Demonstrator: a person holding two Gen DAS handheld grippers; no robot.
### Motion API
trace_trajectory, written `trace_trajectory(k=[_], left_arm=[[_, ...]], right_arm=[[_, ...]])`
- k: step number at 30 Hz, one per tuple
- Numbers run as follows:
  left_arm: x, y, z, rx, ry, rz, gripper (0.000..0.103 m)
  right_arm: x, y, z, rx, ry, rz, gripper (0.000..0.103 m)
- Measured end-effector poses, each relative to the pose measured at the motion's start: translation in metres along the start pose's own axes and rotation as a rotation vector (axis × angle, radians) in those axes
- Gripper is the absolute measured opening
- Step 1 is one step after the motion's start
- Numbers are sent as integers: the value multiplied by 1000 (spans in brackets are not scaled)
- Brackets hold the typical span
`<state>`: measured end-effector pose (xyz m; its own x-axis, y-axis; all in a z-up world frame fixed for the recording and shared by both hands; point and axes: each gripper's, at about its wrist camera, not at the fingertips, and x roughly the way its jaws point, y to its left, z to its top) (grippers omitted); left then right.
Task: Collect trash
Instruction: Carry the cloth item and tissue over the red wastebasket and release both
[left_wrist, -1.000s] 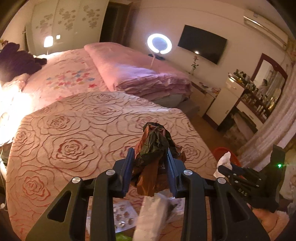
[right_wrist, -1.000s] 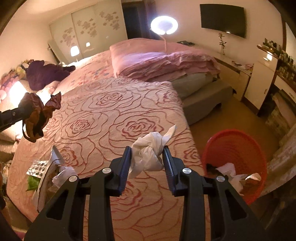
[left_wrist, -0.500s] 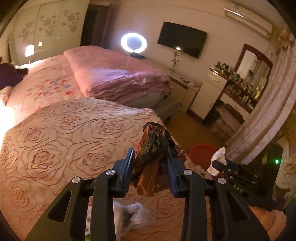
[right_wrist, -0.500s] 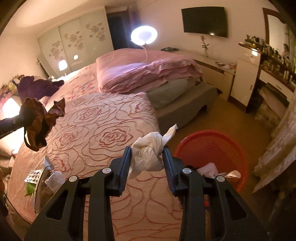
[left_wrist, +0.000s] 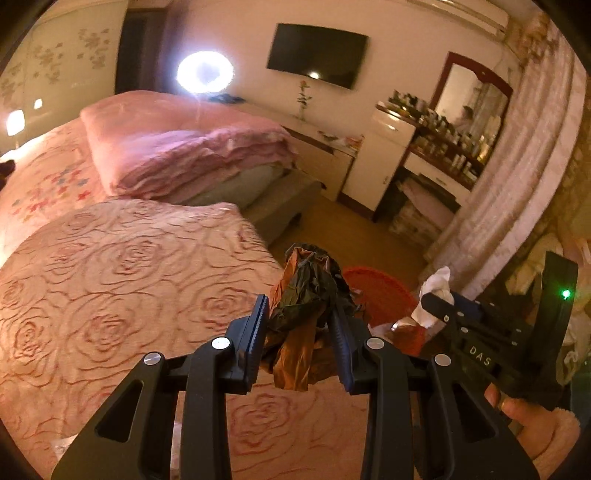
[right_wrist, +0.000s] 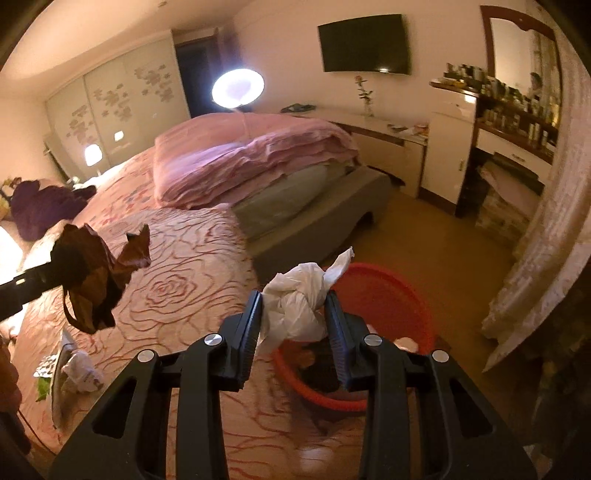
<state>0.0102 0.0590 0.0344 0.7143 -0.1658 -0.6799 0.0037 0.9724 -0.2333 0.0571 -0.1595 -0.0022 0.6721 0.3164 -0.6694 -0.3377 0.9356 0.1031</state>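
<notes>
The left gripper (left_wrist: 299, 332) is closed on a crumpled brown and black bag (left_wrist: 306, 295). The right gripper (right_wrist: 293, 321) is closed on a wad of white plastic (right_wrist: 295, 302). Both pieces of trash are pinched by a small part only, with loose folds standing above and hanging below the jaws.

In the right wrist view, the red basket (right_wrist: 406, 295) is seen at about 4 o'clock from the white wad, on the floor beside the edge of the bed (right_wrist: 177, 280). Some trash already lies inside it. In the left wrist view, the basket's rim (left_wrist: 376, 291) is seen at 3 o'clock from the brown bag, partly hidden behind it.

Probable faults from this position:

1. Release short of the rim. The left gripper appears to hang over the bed edge, not over the basket. If the jaws are opened here, the bag would likely land on the bedspread or the floor.
2. Drift on release. Both items are light and crumpled, so a sideways fall past the rim is to be expected if they are dropped from high up.
3. Clinging. Thin film may stick to a ribbed pad after opening.
4. Collision. The two grippers are near each other, at 3 o'clock in the left view, and both are headed for one opening.

More trash (right_wrist: 79, 369) remains on the bed at 8 o'clock in the right view.
</notes>
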Motion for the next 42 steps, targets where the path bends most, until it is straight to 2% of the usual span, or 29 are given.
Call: trace_trajectory(k=[7,18,25,33,38,40,42], left_arm=[[30,-34,0,52,45,-29,31],[82,-65,3,87,127,-78,31],[116,-81,-3,115,193,-91,31],[138,-82,-10,119,249,-100,32],[143,-79,-12,108,267,-103,38],[142,-79,-12,106,265,-106,44],[141,-79,-11,103,259,-111,52]], right_arm=[[-2,-30,-4,41,8,-47,34],[9,-60,-12,84,42,-80,34],[33,-77,-17,108,92,-98,34],[60,-87,-31,126,158,-99,34],[66,-87,-33,126,172,-87,36],[67,-86,-33,125,175,-83,36],[66,-85,-33,126,175,-81,44]])
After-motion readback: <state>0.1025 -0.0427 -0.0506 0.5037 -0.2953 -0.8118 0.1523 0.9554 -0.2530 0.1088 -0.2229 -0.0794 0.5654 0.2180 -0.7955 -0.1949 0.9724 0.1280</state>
